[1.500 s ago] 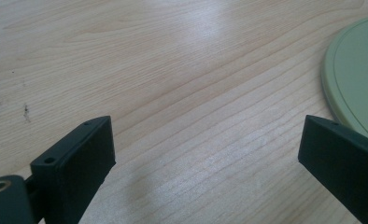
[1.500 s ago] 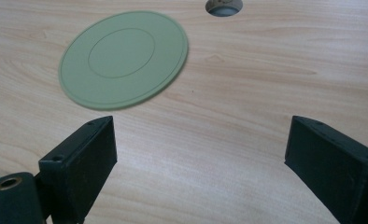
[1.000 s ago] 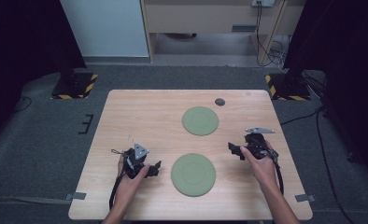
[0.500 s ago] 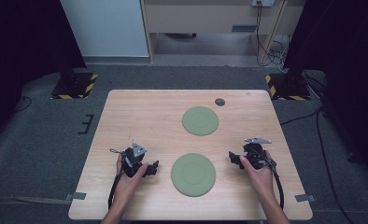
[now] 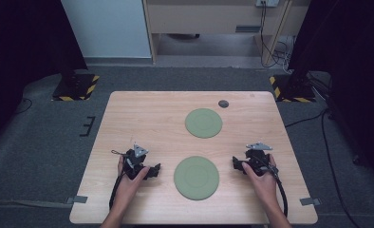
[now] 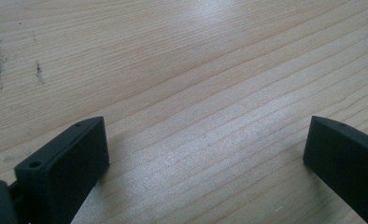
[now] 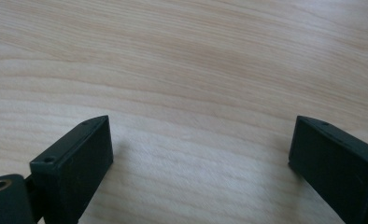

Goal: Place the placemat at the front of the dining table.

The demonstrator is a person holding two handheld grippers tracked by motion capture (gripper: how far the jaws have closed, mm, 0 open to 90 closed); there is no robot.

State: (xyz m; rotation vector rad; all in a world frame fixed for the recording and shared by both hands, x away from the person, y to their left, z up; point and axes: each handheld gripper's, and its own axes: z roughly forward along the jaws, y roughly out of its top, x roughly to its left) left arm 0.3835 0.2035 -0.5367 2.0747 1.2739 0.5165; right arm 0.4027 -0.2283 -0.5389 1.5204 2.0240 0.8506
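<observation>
A wooden table (image 5: 142,118) holds two green discs. The near disc (image 5: 196,177) lies flat between the left gripper (image 5: 153,171) and the right gripper (image 5: 236,163), apart from both. The far disc (image 5: 203,123) sits farther back. Both grippers gape wide and empty; the right one's jaws have just been opening. The near disc looks thin, so jaws may scrape wood or push it away without catching its edge.
</observation>
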